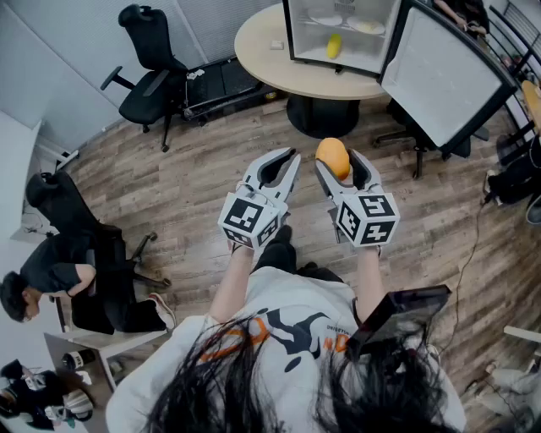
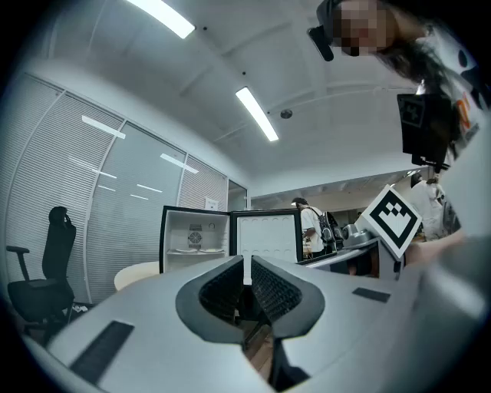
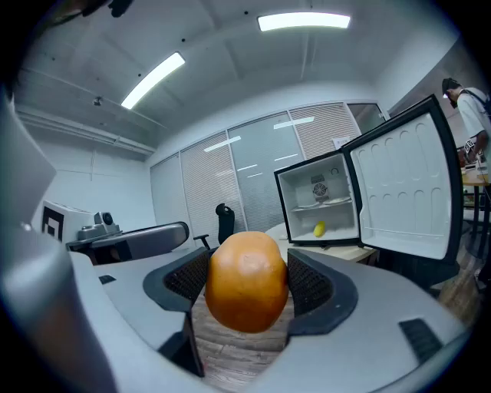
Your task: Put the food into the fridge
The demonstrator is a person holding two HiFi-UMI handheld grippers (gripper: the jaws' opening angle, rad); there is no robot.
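Observation:
My right gripper [image 1: 339, 161] is shut on a round orange fruit [image 1: 332, 156] at chest height over the wood floor. In the right gripper view the fruit [image 3: 245, 276] fills the gap between both ribbed pads [image 3: 310, 285]. Beside it on the left, my left gripper [image 1: 292, 158] is shut with nothing in it; its fingertips meet in the left gripper view [image 2: 247, 267]. A small fridge [image 1: 338, 38] stands on a round table [image 1: 254, 51] ahead, its door [image 1: 444, 76] swung wide to the right. Inside lie a yellow fruit [image 1: 334, 45] and plates [image 1: 366, 26] on the shelf.
A black office chair [image 1: 152, 68] stands at far left and a low black machine [image 1: 221, 83] lies by the table. A person [image 1: 72, 283] sits at the left. Another chair [image 1: 423, 148] sits under the fridge door. Another person [image 2: 309, 226] stands beyond the fridge.

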